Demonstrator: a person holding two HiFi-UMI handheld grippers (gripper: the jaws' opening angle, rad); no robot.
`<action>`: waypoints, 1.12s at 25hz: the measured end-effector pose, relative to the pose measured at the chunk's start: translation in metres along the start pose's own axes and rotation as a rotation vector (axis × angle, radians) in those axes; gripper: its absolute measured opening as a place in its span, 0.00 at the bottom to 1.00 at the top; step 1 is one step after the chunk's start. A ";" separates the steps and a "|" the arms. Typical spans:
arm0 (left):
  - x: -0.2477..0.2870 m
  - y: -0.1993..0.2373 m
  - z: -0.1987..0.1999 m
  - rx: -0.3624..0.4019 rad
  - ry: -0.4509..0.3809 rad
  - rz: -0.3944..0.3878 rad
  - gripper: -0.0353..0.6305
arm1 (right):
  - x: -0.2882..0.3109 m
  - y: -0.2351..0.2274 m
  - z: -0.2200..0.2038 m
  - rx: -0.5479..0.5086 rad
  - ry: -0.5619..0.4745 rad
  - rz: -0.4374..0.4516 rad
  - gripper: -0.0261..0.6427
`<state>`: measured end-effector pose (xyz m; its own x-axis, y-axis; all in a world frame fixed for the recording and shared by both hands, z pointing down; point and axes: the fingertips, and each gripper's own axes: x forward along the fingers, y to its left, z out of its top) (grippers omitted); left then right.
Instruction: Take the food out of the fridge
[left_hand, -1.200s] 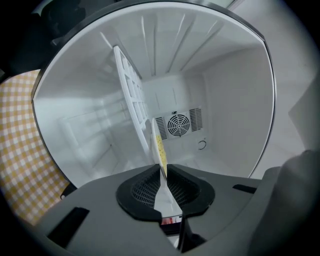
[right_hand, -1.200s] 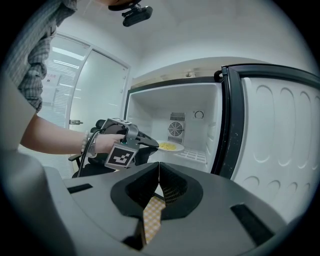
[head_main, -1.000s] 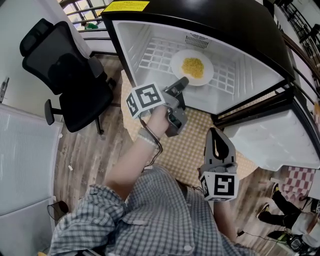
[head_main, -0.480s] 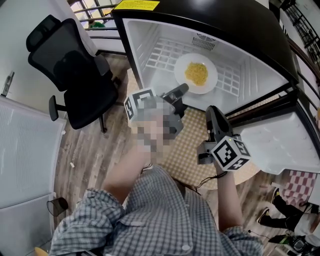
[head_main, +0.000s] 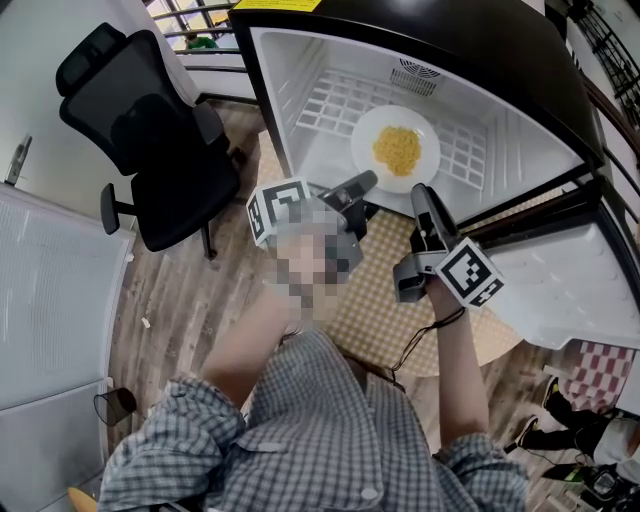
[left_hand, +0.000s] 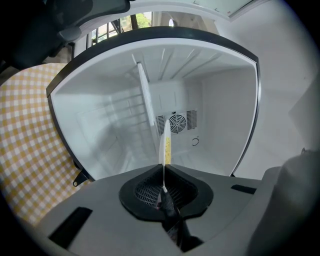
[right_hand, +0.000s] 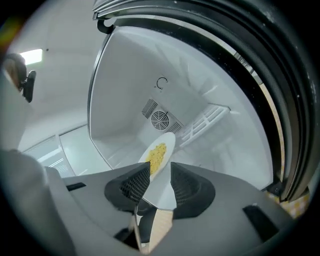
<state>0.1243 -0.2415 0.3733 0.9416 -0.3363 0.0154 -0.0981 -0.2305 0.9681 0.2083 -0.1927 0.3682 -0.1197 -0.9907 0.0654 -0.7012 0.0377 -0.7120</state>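
Note:
A white plate (head_main: 365, 135) of yellow noodles (head_main: 396, 148) lies on the wire shelf (head_main: 330, 105) inside the open fridge (head_main: 300, 85). My left gripper (head_main: 366, 180) hangs at the fridge's front lip, left of the plate, its jaws shut with nothing in them. In the left gripper view the plate (left_hand: 163, 142) shows edge-on, well beyond the gripper (left_hand: 164, 169). My right gripper (head_main: 421, 193) is open at the plate's near right rim. In the right gripper view the plate (right_hand: 162, 192) and noodles (right_hand: 157, 155) show in the gap between its pads (right_hand: 160, 170), which do not press on it.
The fridge door (head_main: 560, 285) stands swung open at the right. A yellow checked mat (head_main: 375, 295) covers the floor before the fridge. A black office chair (head_main: 150, 150) stands at the left, and a white cabinet (head_main: 50, 300) sits at the far left.
My right gripper has come forward from low beside me to the fridge mouth and rolled over, so its marker cube faces another way. The left gripper has barely shifted.

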 end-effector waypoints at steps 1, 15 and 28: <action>-0.001 0.000 -0.001 0.000 0.003 -0.001 0.08 | 0.001 0.000 -0.002 0.000 0.006 -0.003 0.18; -0.044 0.006 -0.020 0.087 0.009 0.037 0.08 | -0.014 0.013 -0.041 -0.107 0.133 -0.006 0.17; -0.115 0.051 -0.028 0.080 -0.068 0.169 0.08 | -0.011 0.028 -0.118 -0.126 0.340 0.061 0.17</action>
<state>0.0205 -0.1892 0.4276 0.8858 -0.4369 0.1563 -0.2806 -0.2361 0.9303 0.1065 -0.1651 0.4301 -0.3755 -0.8869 0.2690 -0.7639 0.1319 -0.6317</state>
